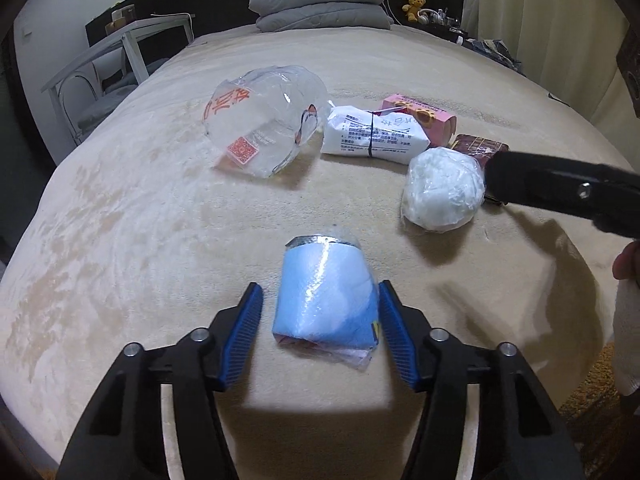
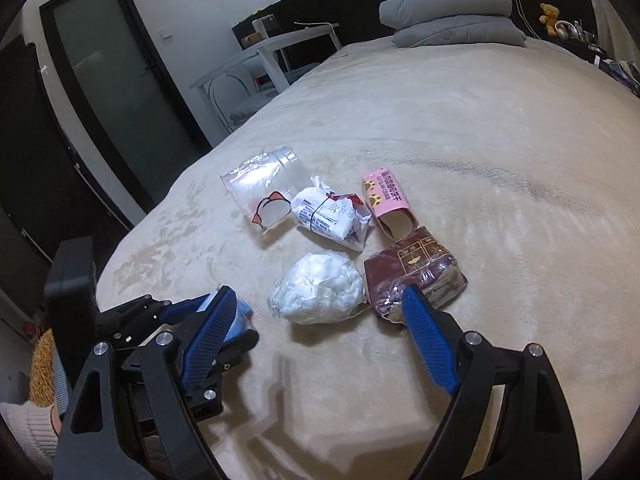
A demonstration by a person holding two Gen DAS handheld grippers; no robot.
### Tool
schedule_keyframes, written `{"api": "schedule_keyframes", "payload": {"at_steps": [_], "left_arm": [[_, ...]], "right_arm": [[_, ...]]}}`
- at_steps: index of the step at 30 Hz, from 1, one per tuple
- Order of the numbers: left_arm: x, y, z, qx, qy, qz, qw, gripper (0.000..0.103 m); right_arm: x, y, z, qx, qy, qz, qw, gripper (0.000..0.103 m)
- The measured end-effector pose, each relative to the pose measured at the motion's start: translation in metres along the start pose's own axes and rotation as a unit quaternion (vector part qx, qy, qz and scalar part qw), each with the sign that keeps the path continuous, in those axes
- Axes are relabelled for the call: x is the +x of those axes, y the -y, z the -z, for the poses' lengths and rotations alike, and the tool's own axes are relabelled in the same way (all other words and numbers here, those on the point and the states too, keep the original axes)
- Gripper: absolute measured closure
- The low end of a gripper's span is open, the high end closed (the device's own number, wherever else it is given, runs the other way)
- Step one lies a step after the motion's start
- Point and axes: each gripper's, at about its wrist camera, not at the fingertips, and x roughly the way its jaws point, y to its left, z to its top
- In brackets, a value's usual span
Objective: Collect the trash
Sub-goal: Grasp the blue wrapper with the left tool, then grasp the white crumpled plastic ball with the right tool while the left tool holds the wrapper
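The left gripper point(image 1: 322, 316) has its blue fingers on either side of a blue packet point(image 1: 326, 300) lying on the bed point(image 1: 160, 220). The right finger meets the packet's edge. A narrow gap shows at the left finger, so whether the pinch is complete cannot be told.

The right gripper point(image 2: 316, 328) has its fingers spread wide and holds nothing. A ball of white plastic point(image 2: 318, 294) lies just ahead, between its fingertips. A dark red packet point(image 2: 416, 276) sits at the tip of its right finger.

Judgement: the step in hand is taking up the blue packet. To do it well, both pads should seat squarely on the packet's long sides before lifting, since the glossy film may slip. The right gripper should keep apart from the left, which sits close beside its left finger.

Beyond the fingertips lie a clear bag point(image 1: 264, 120), a white pack point(image 1: 374, 136) bound by a black band, and a pink box point(image 2: 386, 196).

Writing: the pink box reads "COOKIE" among characters too small to read. The clear bag bears red characters, a red code square and a cartoon figure. The white pack carries dense small print, unreadable.
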Motion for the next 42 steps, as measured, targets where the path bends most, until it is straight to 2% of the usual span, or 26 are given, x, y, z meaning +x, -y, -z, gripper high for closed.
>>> {"api": "schedule_keyframes", "payload": {"at_steps": [5, 7, 9, 14, 15, 16, 19, 21, 23, 25, 28, 38, 39, 40, 41, 42], "left_arm": [[-0.003, -0.007, 0.002, 0.003, 0.005, 0.004, 1.0, 0.059], [-0.004, -0.007, 0.002, 0.002, 0.006, 0.006, 1.0, 0.059], [-0.006, -0.008, 0.002, -0.002, 0.008, 0.008, 0.9999, 0.059], [-0.012, -0.014, 0.005, -0.006, 0.01, 0.01, 0.9999, 0.06], [-0.013, -0.015, 0.004, -0.008, 0.01, 0.011, 0.9999, 0.06], [-0.015, -0.016, 0.003, -0.009, 0.011, 0.012, 0.9998, 0.06], [-0.018, -0.019, 0.002, -0.013, 0.013, 0.012, 0.9998, 0.06], [-0.02, -0.02, 0.002, -0.014, 0.013, 0.01, 0.9998, 0.061], [-0.021, -0.021, 0.003, -0.016, 0.013, 0.008, 0.9998, 0.061], [-0.024, -0.022, 0.004, -0.019, 0.013, 0.008, 0.9997, 0.061], [-0.028, -0.025, 0.005, -0.02, 0.014, 0.007, 0.9997, 0.061], [-0.038, -0.034, 0.012, -0.029, 0.011, -0.01, 0.9995, 0.061], [-0.039, -0.035, 0.013, -0.034, 0.01, -0.011, 0.9993, 0.061], [-0.04, -0.036, 0.014, -0.037, 0.009, -0.013, 0.9992, 0.061], [-0.04, -0.037, 0.015, -0.04, 0.008, -0.015, 0.9991, 0.061], [-0.041, -0.037, 0.016, -0.042, 0.006, -0.017, 0.999, 0.061]], "right_arm": [[0.015, -0.007, 0.006, -0.035, -0.003, 0.029, 0.999, 0.023], [0.016, -0.009, 0.006, -0.04, -0.002, 0.035, 0.999, 0.034], [0.016, -0.006, 0.006, -0.042, 0.0, 0.041, 0.998, 0.042], [0.014, -0.006, 0.008, -0.043, 0.005, 0.039, 0.998, 0.044], [0.014, -0.008, 0.009, -0.049, 0.002, 0.036, 0.998, 0.052], [0.015, -0.01, 0.009, -0.053, 0.002, 0.035, 0.998, 0.057], [0.015, -0.015, 0.009, -0.059, 0.005, 0.036, 0.998, 0.064], [0.014, -0.014, 0.009, -0.055, 0.004, 0.033, 0.998, 0.063], [0.012, -0.013, 0.008, -0.048, 0.009, 0.027, 0.998, 0.057], [0.009, -0.013, 0.006, -0.041, 0.024, 0.026, 0.999, 0.033], [0.008, -0.014, 0.005, -0.042, 0.029, 0.029, 0.998, 0.023], [0.028, -0.029, 0.012, -0.087, 0.015, 0.056, 0.995, 0.022], [0.03, -0.032, 0.013, -0.097, 0.014, 0.062, 0.993, 0.026], [0.033, -0.035, 0.014, -0.109, 0.01, 0.075, 0.991, 0.046], [0.036, -0.036, 0.016, -0.117, 0.004, 0.081, 0.99, 0.051], [0.036, -0.037, 0.017, -0.12, 0.005, 0.084, 0.989, 0.051]]}}
